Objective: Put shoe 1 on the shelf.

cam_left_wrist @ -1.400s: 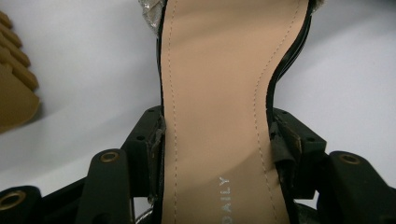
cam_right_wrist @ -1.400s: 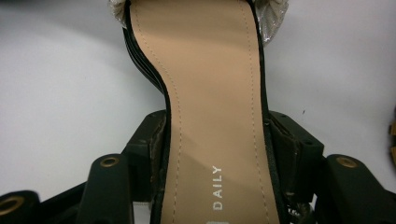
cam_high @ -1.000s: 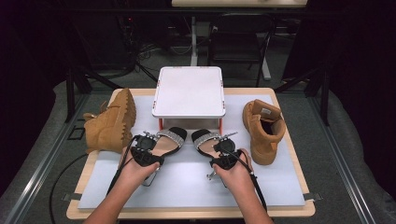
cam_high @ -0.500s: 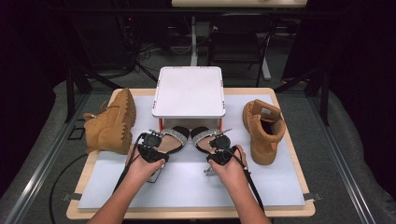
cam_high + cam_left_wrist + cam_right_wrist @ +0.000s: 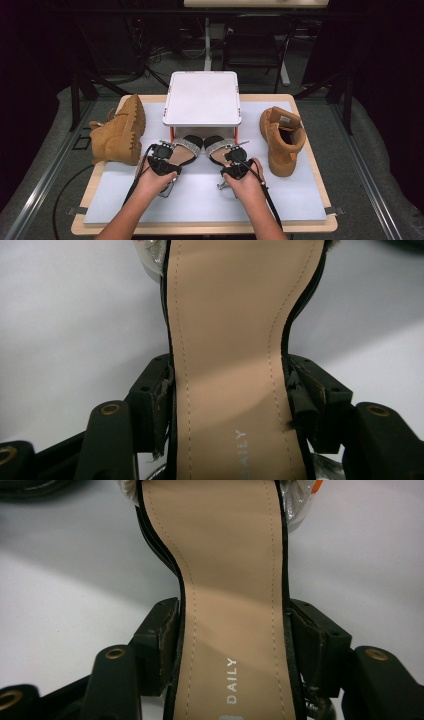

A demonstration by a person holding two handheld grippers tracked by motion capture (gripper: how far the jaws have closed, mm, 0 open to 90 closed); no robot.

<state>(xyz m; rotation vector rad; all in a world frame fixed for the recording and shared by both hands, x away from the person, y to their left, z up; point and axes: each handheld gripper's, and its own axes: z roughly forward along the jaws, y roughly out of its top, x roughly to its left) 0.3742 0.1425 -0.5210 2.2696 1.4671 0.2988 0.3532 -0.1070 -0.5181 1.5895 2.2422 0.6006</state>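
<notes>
Two black sandals with silver straps lie side by side on the white mat, toes under the white stand [image 5: 202, 97]. My left gripper [image 5: 165, 152] straddles the heel end of the left sandal [image 5: 184, 149]. In the left gripper view the tan insole [image 5: 230, 315] runs between the jaws of my left gripper [image 5: 230, 385], pads close beside its edges. My right gripper [image 5: 235, 159] straddles the right sandal [image 5: 218, 146] the same way. Its tan insole [image 5: 215, 540] passes between the jaws of my right gripper [image 5: 232, 625]. Both pairs of jaws have just opened a little.
A tan boot [image 5: 120, 132] lies on its side at the left of the mat. Its mate [image 5: 281, 137] stands upright at the right. The stand's red legs rise just behind the sandals. The bare mat [image 5: 200, 200] stretches toward the table's front edge.
Both hands edged forward and slightly inward with the sandals, sliding their toes further under the stand. The boots and the stand have stayed put.
</notes>
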